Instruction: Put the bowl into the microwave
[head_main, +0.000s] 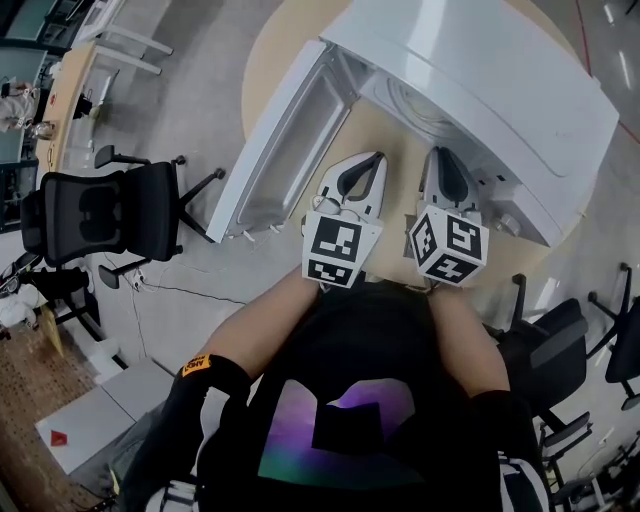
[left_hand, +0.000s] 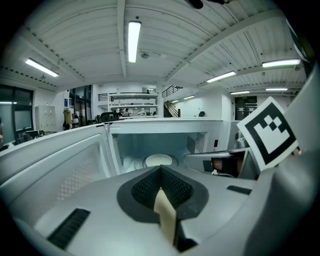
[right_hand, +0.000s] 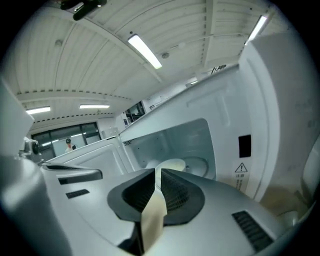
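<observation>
The bowl (left_hand: 159, 160) sits inside the microwave (head_main: 480, 90), whose door (head_main: 285, 150) is swung wide (it stands on the round counter (head_main: 268, 60)). The left gripper (left_hand: 161, 171) and right gripper (right_hand: 157, 172) hover before the opening, both with fingers pressed together, holding nothing.

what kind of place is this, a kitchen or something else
Probably an open-plan office or lab, not a kitchen: wheeled office chairs on a grey floor, long strip lights under a ribbed ceiling, and the microwave set on a round table.
</observation>
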